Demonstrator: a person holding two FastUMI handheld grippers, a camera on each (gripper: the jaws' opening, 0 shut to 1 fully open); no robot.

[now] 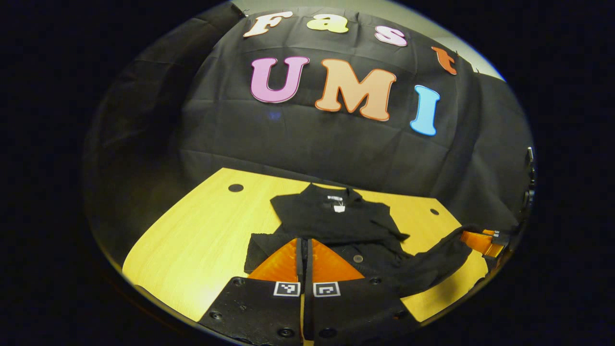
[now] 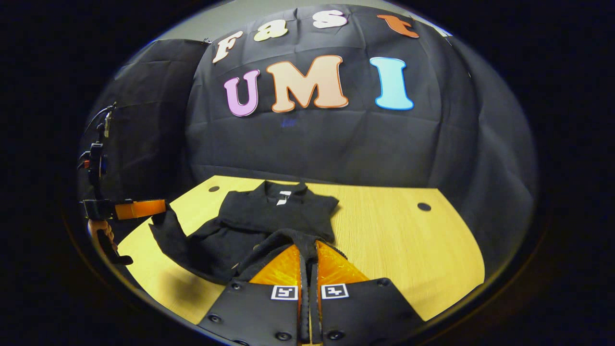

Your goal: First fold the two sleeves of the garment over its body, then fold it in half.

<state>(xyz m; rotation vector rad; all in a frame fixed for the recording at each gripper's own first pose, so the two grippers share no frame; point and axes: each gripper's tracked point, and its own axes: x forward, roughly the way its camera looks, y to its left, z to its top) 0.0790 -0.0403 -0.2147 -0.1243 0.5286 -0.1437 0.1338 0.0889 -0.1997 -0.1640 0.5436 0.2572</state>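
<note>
Lying mid-tabletop (image 1: pixel 192 235), the black fabric garment (image 1: pixel 331 216) (collar toward the far edge) is pinched by both tongs: left gripper (image 1: pixel 304 250) and right gripper (image 2: pixel 307 252) each clamp its near hem.

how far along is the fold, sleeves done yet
Sleeves look folded over the black garment on the wooden table. The half fold is in hand: both grippers, left and right, are shut on the near hem, which hangs lifted between them. Left: carrying it over to the collar.

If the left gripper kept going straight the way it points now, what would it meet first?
Probably the black garment itself: the left gripper points across its folded body on the wooden table. Depth is uncertain.
</note>
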